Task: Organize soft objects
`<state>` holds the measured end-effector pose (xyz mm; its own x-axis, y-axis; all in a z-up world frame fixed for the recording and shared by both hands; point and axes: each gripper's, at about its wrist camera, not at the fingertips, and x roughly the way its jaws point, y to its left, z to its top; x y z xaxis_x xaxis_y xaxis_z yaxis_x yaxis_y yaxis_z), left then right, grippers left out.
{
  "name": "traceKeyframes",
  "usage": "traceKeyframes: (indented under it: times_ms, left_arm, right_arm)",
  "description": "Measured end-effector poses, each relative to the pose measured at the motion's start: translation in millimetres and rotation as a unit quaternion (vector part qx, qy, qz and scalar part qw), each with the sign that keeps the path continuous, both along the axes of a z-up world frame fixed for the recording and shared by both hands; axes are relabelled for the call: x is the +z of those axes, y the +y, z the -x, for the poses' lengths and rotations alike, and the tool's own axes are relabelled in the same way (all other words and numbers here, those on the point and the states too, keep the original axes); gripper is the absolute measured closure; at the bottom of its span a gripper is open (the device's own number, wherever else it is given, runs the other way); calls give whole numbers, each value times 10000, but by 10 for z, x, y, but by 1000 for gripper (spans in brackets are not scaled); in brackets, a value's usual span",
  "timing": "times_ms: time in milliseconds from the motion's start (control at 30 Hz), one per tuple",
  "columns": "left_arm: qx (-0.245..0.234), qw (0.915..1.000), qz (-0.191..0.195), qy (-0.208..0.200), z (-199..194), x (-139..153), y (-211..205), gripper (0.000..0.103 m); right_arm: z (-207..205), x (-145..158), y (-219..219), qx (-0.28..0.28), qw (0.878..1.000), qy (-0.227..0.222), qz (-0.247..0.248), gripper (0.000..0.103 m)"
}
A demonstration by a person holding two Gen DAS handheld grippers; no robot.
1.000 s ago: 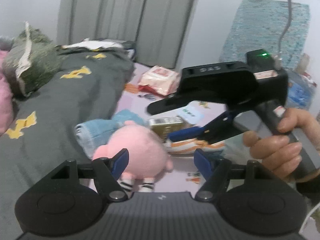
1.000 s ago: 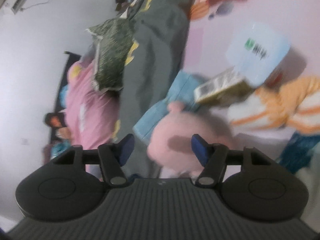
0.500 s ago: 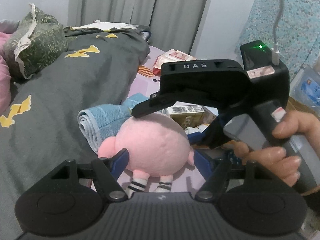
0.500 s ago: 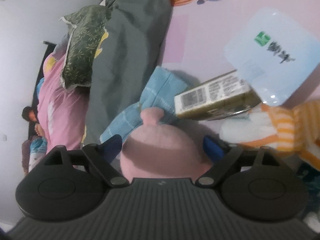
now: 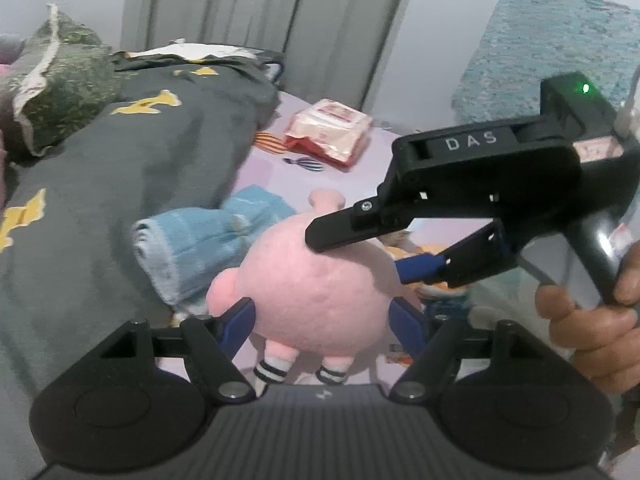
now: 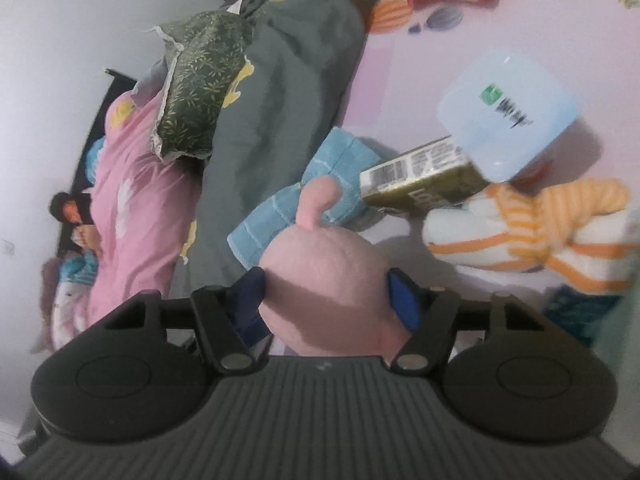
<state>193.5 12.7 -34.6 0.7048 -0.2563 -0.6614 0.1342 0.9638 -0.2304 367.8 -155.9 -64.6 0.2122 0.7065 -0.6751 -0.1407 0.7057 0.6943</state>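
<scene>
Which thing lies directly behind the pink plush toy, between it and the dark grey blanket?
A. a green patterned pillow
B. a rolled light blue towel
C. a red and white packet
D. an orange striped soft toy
B: the rolled light blue towel lies against the back of the pink plush toy, at the edge of the dark grey blanket.

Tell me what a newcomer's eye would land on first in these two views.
First, the round pink plush toy at the centre of both views, on the pink bedsheet, with the left gripper and the right gripper both closed on it; the right gripper's jaws have just been closing. Behind it lies a rolled blue towel, against the dark grey quilt. An orange-striped plush lies at the right.
</scene>
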Motion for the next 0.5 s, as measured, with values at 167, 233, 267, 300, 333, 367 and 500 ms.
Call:
traceKeyframes:
  times_ms: [167,233,267,300,333,367,500]
  left_arm:
    - [-316,9993,150,-94,45,32,-160,29]
    - [-365,9991,154,-135,83,49,-197,29]
    - [-377,9991,148,-135,103,54,-199,29]
    - [-368,9991,142,-124,125,57,-187,29]
    - [-345,9993,128,-107,144,57,-166,29]
    - [-303,9995,98,-85,171,53,-134,29]
    - [-61,10000,1,-6,281,41,44,29]
  right_arm:
    - [123,273,-108,-65,9964,-481,688,38]
    - [145,366,-147,-109,9935,-684,903,38]
    - [148,396,-168,-137,9921,-760,987,38]
    - [150,439,-177,-168,9897,-884,1115,38]
    - [154,485,-177,-206,9859,-1043,1291,38]
    - [156,517,-169,-240,9814,-1195,1484,38]
    - [197,601,-35,-159,9533,-1863,2371,38]
